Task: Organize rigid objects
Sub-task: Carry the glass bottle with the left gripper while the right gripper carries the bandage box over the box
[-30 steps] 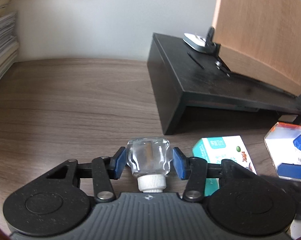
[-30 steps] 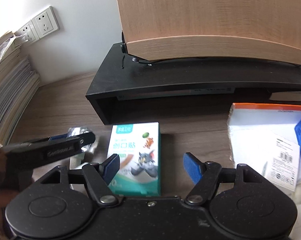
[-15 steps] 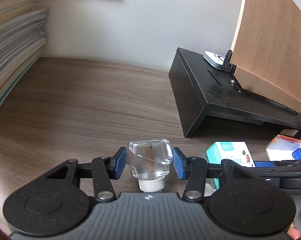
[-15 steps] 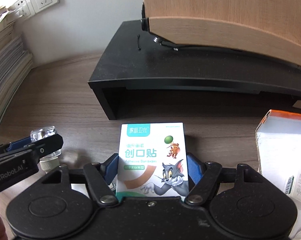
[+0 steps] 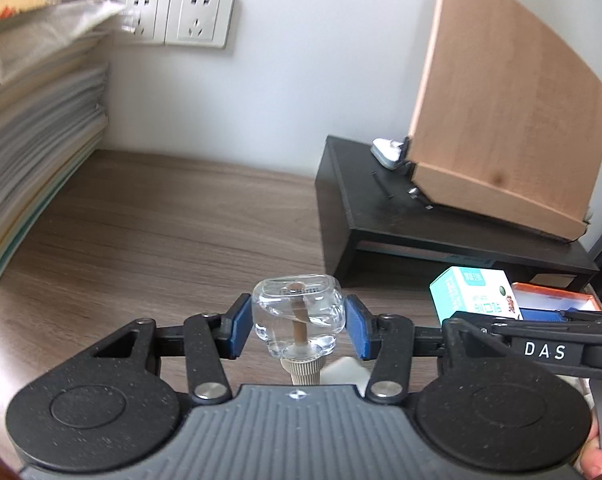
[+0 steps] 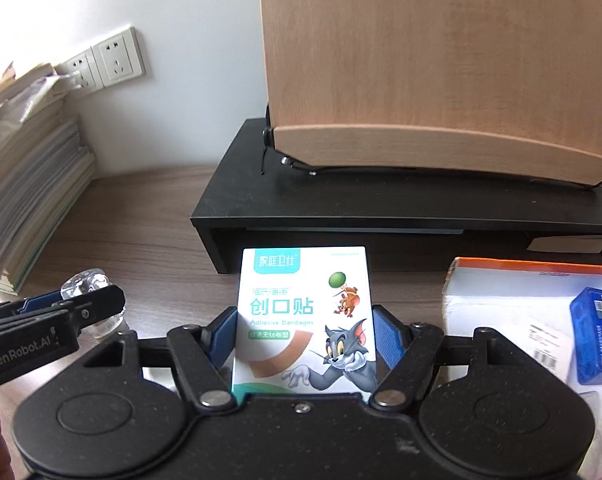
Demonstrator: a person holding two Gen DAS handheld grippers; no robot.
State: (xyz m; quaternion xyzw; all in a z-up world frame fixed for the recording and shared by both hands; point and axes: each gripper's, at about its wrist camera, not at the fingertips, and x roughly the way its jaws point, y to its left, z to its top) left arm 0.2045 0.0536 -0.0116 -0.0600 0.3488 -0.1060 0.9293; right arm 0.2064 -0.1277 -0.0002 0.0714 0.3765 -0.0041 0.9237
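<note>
A small clear glass bottle (image 5: 299, 314) with a ribbed pale cap sits cap-toward-me between the blue pads of my left gripper (image 5: 297, 332), which is shut on it above the wooden desk (image 5: 161, 232). My right gripper (image 6: 305, 336) is shut on a white and teal adhesive bandage box (image 6: 305, 312) with cartoon figures, held off the desk. In the left wrist view the same bandage box (image 5: 473, 292) shows at the right. In the right wrist view the bottle (image 6: 87, 284) appears low on the left, in the other gripper.
A black riser (image 6: 381, 208) carries a tilted wooden board (image 6: 433, 80) and a small white device (image 5: 387, 152). Stacked papers (image 5: 33, 160) stand at the left below wall sockets (image 5: 181, 20). A white, orange-rimmed box (image 6: 513, 300) with a blue case (image 6: 597, 332) lies at the right.
The left gripper rose with the bottle, and more of the wall and the sockets came into view. The bandage box, which lay on the desk ahead of the right gripper, is now between its pads and lifted.
</note>
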